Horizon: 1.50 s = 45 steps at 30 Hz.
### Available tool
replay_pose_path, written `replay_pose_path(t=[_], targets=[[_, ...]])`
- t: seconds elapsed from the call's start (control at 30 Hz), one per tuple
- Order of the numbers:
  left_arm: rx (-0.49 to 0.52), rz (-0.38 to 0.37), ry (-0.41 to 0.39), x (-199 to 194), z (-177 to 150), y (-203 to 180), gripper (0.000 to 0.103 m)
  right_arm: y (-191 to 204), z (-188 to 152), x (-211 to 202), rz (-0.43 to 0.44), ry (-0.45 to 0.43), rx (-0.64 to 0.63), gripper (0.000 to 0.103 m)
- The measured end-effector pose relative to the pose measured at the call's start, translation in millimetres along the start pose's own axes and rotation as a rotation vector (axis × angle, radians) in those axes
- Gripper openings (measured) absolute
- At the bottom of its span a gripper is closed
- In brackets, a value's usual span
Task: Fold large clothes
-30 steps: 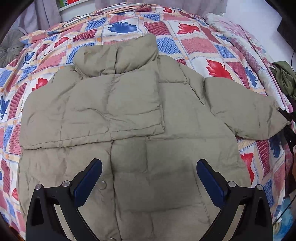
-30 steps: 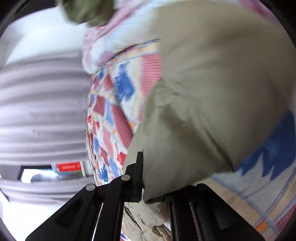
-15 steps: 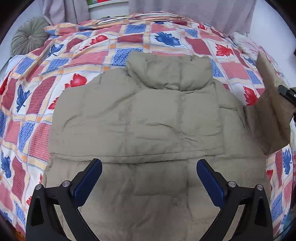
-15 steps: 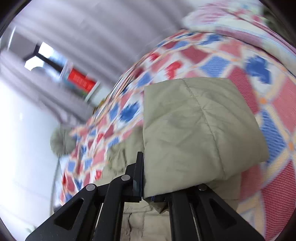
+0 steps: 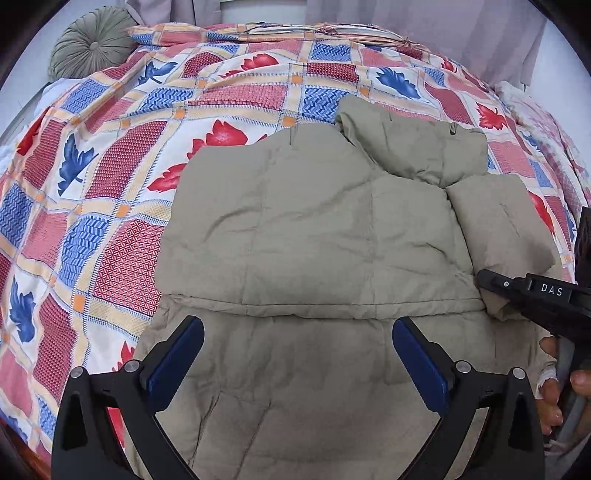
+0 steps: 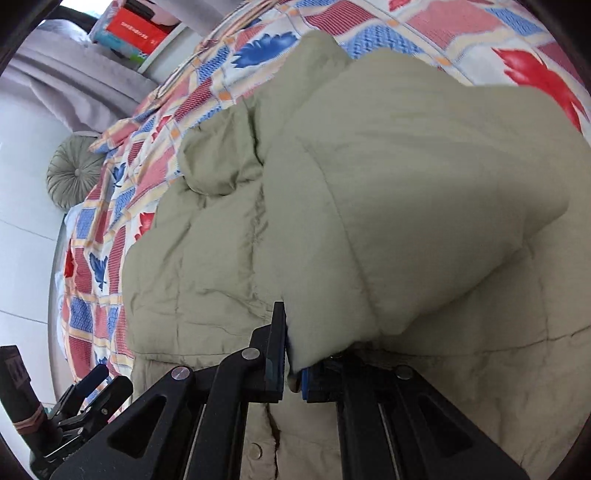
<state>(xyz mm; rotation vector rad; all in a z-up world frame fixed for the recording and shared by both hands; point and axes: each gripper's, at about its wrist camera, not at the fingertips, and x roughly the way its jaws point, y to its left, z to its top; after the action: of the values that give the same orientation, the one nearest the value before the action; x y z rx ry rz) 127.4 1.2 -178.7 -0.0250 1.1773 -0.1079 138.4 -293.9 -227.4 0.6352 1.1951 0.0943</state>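
Khaki puffer jacket (image 5: 314, 236) lies flat on the bed (image 5: 122, 184), collar (image 5: 413, 147) toward the far end, one sleeve already folded across the chest. Left gripper (image 5: 297, 354) hangs over the jacket's lower half, jaws wide apart w/ nothing between them; blue pads (image 5: 175, 358) clear of the fabric.

Right gripper (image 6: 293, 354) has jaws nearly closed, pinching the cuff end of the other sleeve (image 6: 406, 206), which bulges up over the jacket body near the front snap buttons (image 6: 255, 448). In the left wrist view the right gripper (image 5: 484, 280) comes in from the right edge, sleeve draped over the jacket's right side, the person's fingers (image 5: 550, 376) on the handle below it.

Around: patchwork leaf-print quilt covers the bed, round grey cushion (image 5: 92, 44) at far left corner, grey curtain (image 5: 424, 22) behind, red box (image 6: 136, 27) on a shelf. Nothing lies on the jacket besides its own sleeves.
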Motion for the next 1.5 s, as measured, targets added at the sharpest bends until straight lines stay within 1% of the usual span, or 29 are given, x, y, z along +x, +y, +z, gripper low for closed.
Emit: replay_pose_path(t=[0.1,0.17,0.2,0.23,0.27,0.33,0.43,0.5,0.57,0.6,0.63,0.67,0.7,0.73,0.77,0.83,0.9,0.97,1.0,1.03,1.07,1.1,1.13,1.2,1.3,1.37,1.43,1.47,1.5], targets=[[0.006,-0.018,0.003,1.8,0.5,-4.4,0.102,-6.0,-1.2,-4.1,0.004,0.014,0.041,0.009],[0.01,-0.037,0.003,2.7,3.3,-7.6,0.102,-3.5,-3.1,-14.4,0.009,0.021,0.048,0.021],[0.01,-0.046,0.003,2.6,4.7,-9.6,0.102,-3.6,-6.4,-24.6,0.03,0.009,0.049,0.045],[0.009,-0.055,0.002,2.4,5.5,-10.9,0.102,-4.1,-9.0,-33.3,0.047,-0.002,0.05,0.075],[0.006,-0.065,0.002,3.3,7.6,-11.4,0.102,-4.4,-10.8,-41.4,0.057,-0.022,0.055,0.082],[-0.001,-0.073,0.001,4.4,11.0,-11.3,0.102,-13.2,-12.6,-59.6,0.07,-0.059,0.086,0.082],[-0.017,-0.066,-0.012,3.5,16.1,-6.2,0.102,-35.1,-5.8,-77.7,0.088,-0.119,0.196,0.082],[-0.027,-0.063,-0.025,1.0,19.7,0.3,0.102,-47.0,1.7,-81.8,0.087,-0.141,0.26,0.082],[-0.031,-0.059,-0.037,-1.7,23.1,8.3,0.102,-53.4,9.3,-83.3,0.075,-0.155,0.296,0.08],[-0.031,-0.058,-0.04,-2.4,25.1,12.9,0.102,-54.3,12.8,-82.5,0.075,-0.165,0.311,0.073],[-0.033,-0.059,-0.043,-3.2,27.0,17.3,0.102,-54.1,15.9,-81.4,0.075,-0.168,0.321,0.052],[-0.04,-0.056,-0.048,-4.5,28.8,22.8,0.102,-52.8,19.6,-79.1,0.072,-0.165,0.33,0.04],[-0.048,-0.054,-0.053,-5.6,30.2,28.2,0.102,-47.3,24.3,-75.6,0.082,-0.163,0.319,0.02],[-0.06,-0.057,-0.057,-6.9,31.3,33.8,0.102,-39.8,27.3,-72.5,0.085,-0.165,0.295,0.015],[-0.076,-0.064,-0.059,-8.1,32.0,40.0,0.102,-26.6,31.3,-70.3,0.081,-0.169,0.244,0.015],[-0.114,-0.083,-0.054,-8.8,33.9,52.4,0.102,7.3,36.4,-66.6,0.061,-0.173,0.097,0.015],[-0.152,-0.111,-0.045,-8.5,35.3,64.3,0.102,48.2,32.9,-55.3,0.041,-0.153,-0.05,0.015],[-0.186,-0.136,-0.041,-8.4,35.5,72.5,0.102,81.8,23.0,-36.9,0.024,-0.1,-0.166,0.015],[-0.201,-0.151,-0.039,-8.0,35.7,75.5,0.102,96.4,15.9,-24.3,0.009,-0.059,-0.216,0.016],[-0.211,-0.168,-0.037,-7.9,35.2,76.8,0.102,108.2,7.7,-11.2,-0.018,-0.017,-0.259,0.02],[-0.221,-0.192,-0.035,-7.4,35.6,77.3,0.102,116.3,-0.1,0.7,-0.043,0.026,-0.293,0.027],[-0.228,-0.219,-0.032,-6.6,36.1,76.8,0.102,120.1,-7.0,8.4,-0.055,0.056,-0.314,0.053],[-0.23,-0.239,-0.031,-6.4,35.6,74.1,0.102,121.9,-13.5,13.6,-0.054,0.078,-0.326,0.075],[-0.224,-0.281,-0.025,-3.8,37.4,67.0,0.102,119.5,-24.6,11.7,-0.029,0.093,-0.329,0.077],[-0.189,-0.338,0.01,7.9,40.0,48.7,0.102,100.7,-29.9,-5.5,-0.033,0.078,-0.29,0.077],[-0.171,-0.368,0.044,20.9,41.5,34.6,0.102,79.0,-33.0,-22.7,-0.051,0.058,-0.26,0.077],[-0.155,-0.381,0.077,36.3,42.3,20.0,0.102,54.4,-37.0,-39.4,-0.093,0.039,-0.241,0.076],[-0.145,-0.38,0.091,43.8,42.2,12.8,0.102,43.4,-38.6,-47.5,-0.111,0.03,-0.232,0.074],[-0.136,-0.377,0.102,51.7,42.8,4.9,0.099,28.6,-40.5,-55.9,-0.136,0.021,-0.225,0.061]])
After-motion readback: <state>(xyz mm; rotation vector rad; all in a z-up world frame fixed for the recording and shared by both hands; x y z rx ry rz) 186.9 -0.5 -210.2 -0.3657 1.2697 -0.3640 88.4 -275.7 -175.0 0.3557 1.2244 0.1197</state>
